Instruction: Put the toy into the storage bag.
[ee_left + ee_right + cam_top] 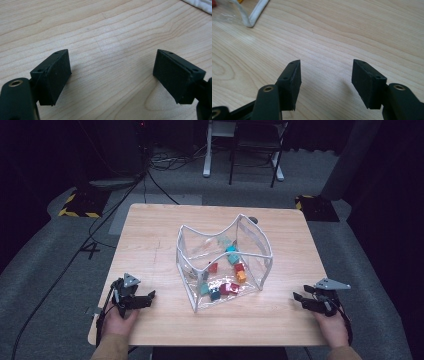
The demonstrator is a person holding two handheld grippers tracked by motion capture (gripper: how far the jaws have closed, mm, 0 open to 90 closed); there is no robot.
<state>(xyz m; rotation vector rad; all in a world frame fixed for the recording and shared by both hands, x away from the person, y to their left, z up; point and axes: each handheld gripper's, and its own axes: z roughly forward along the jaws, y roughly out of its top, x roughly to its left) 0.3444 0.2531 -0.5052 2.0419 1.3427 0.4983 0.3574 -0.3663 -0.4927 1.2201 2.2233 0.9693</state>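
Resting at the near corners of the wooden table, both grippers sit with jaws spread apart and nothing between them: the left gripper low at the person's left, the right gripper at the opposite corner. Between them, well apart from either, stands a clear pouch with white edging, small coloured blocks lying inside it.

We are in a lab or recording studio: dark curtains surround a lone wooden table on grey carpet, with hazard-striped stand bases, trailing cables and white desk legs behind.
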